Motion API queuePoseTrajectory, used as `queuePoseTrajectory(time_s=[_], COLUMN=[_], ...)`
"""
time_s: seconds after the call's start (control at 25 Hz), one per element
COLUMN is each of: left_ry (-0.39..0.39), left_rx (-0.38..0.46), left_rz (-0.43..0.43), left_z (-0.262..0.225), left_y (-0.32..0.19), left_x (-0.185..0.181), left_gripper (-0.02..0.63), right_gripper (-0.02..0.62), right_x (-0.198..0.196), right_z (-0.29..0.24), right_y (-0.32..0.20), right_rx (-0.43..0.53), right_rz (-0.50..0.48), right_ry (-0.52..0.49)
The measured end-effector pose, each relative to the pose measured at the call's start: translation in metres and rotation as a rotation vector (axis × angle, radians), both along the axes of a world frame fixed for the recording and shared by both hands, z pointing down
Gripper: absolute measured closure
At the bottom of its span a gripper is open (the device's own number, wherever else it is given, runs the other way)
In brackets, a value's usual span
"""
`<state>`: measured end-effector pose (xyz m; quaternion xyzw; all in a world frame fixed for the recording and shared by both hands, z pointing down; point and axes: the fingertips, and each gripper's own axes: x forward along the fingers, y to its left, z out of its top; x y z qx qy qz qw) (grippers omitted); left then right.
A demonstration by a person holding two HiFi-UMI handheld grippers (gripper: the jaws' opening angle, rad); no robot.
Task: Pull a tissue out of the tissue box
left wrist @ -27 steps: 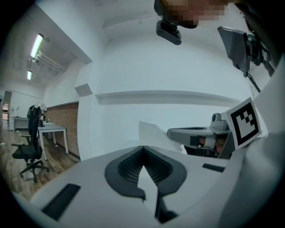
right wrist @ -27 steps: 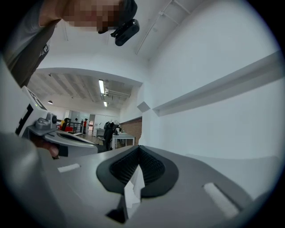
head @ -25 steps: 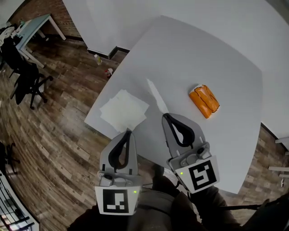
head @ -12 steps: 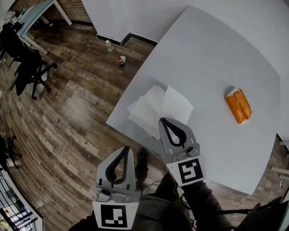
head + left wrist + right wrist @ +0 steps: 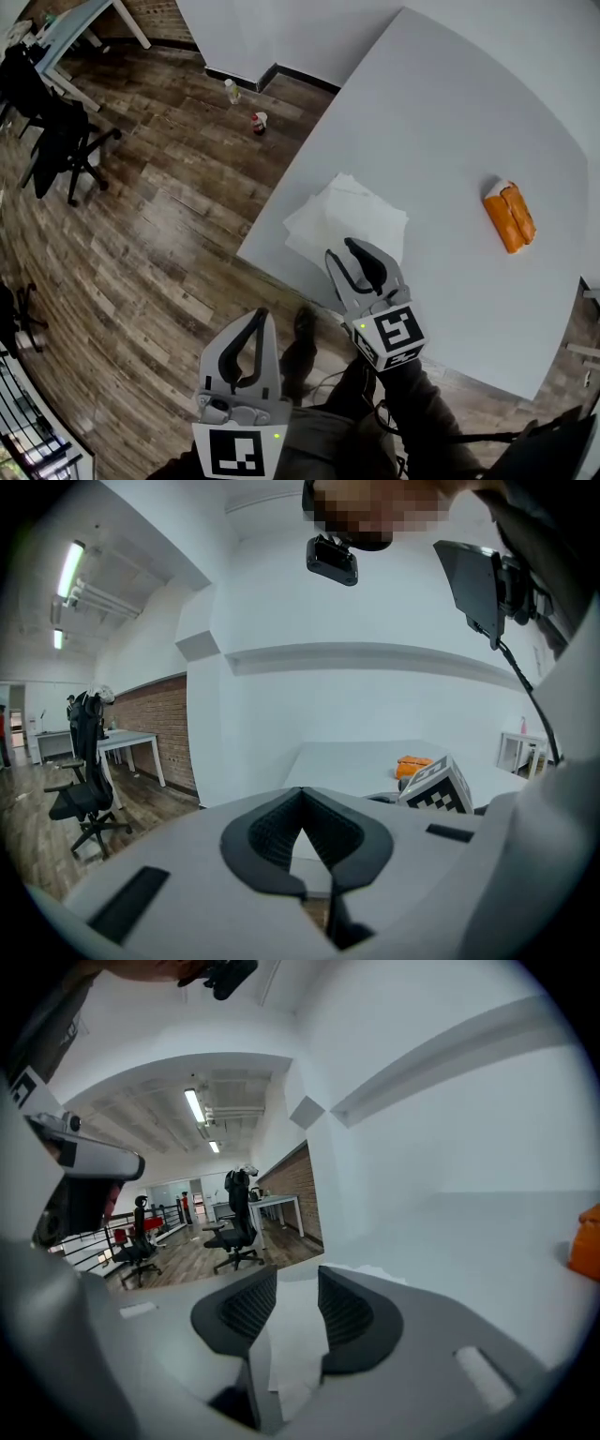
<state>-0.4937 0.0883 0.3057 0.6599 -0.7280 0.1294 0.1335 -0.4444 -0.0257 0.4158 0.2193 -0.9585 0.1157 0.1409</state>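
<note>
An orange tissue pack point(image 5: 509, 216) lies on the white table point(image 5: 450, 112) at the right; it also shows in the left gripper view point(image 5: 417, 761) and at the right gripper view's edge point(image 5: 589, 1251). A loose pile of white tissues point(image 5: 347, 217) sits near the table's front-left edge. My right gripper point(image 5: 339, 249) rests just at the pile's near side. Its jaws have just been opening and stand apart, with a tissue point(image 5: 295, 1335) lying flat in the gap and nothing pinched. My left gripper point(image 5: 259, 317) hangs off the table over the floor, with its jaws closed and nothing in them point(image 5: 302, 794).
The table's front-left edge point(image 5: 281, 272) runs just beside the pile. Wooden floor point(image 5: 141, 244) lies below, with two small bottles point(image 5: 232, 91) point(image 5: 259, 122) and black office chairs point(image 5: 56, 150) farther left. A white wall point(image 5: 262, 37) stands behind.
The right gripper came down with a tissue onto the pile, and its jaws have parted, leaving the tissue there. The left gripper has drawn back off the table, over the floor.
</note>
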Motion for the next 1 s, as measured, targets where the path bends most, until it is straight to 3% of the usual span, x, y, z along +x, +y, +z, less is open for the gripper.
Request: queuePoseTrajectory(time_s=[0.24,0.48,0.8,1.0], left_ry=[0.004,-0.019,-0.043,-0.054], left_rx=[0.022,0.067,0.195,0.281], left_rz=[0.013,0.076,0.169,0.265], left_z=[-0.009,-0.03,-0.085,-0.122], left_y=[0.0,-0.005,-0.016,-0.018], left_x=[0.008,0.045,0.15,0.237], left_gripper=[0.606,0.606,0.606,0.606], right_gripper=[0.471,0.471,0.473,0.552], right_x=[0.008,0.048,0.171,0.259], right_z=[-0.017,-0.044,-0.15,-0.224], right_y=[0.009,0.022,0.052,0.086], right_rx=[-0.009,-0.005,0.047,0.148], right_rz=[0.012,0.064,0.147,0.202], right_ry=[-0.046,-0.084,-0.253,-0.346])
